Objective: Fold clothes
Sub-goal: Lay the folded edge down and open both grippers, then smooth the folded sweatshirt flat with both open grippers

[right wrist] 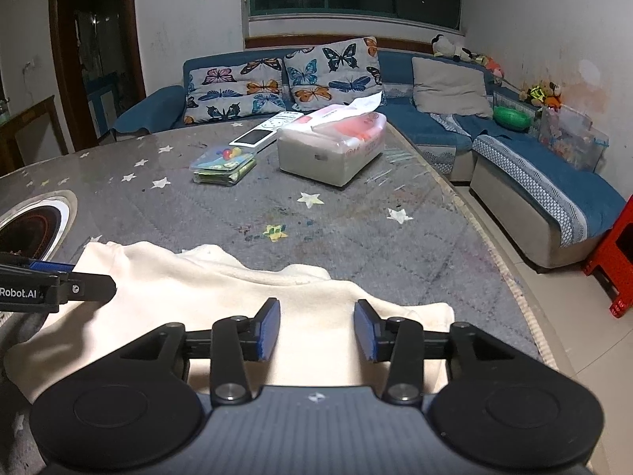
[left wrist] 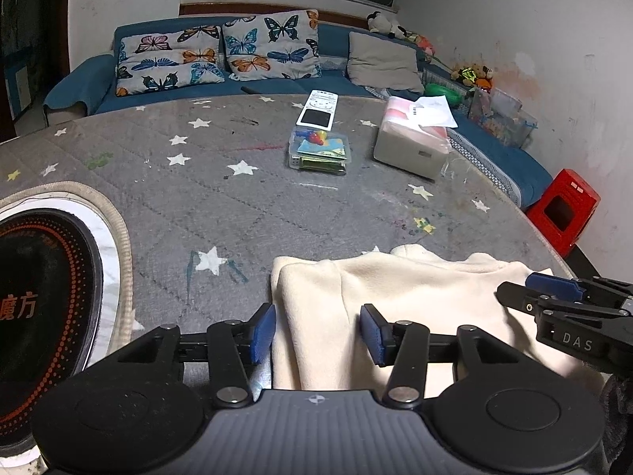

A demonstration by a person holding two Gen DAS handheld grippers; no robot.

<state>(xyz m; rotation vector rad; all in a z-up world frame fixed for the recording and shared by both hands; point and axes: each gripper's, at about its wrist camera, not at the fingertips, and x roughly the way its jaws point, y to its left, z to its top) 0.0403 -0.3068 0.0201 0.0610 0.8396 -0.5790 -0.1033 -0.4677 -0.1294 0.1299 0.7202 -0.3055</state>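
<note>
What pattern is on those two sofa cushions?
Colourful butterflies on the cushions, clearest in the right wrist view.

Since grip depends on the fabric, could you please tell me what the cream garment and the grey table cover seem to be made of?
Cream garment: apparently soft fleece or plush, matte and fuzzy, with rounded folds. Grey table cover: seemingly quilted fabric, stitched in diamonds with printed stars.

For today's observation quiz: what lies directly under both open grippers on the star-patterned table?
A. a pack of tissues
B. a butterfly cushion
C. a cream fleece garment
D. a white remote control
C: the cream garment spreads beneath the open left gripper and the open right gripper; the other items lie farther back.
</note>
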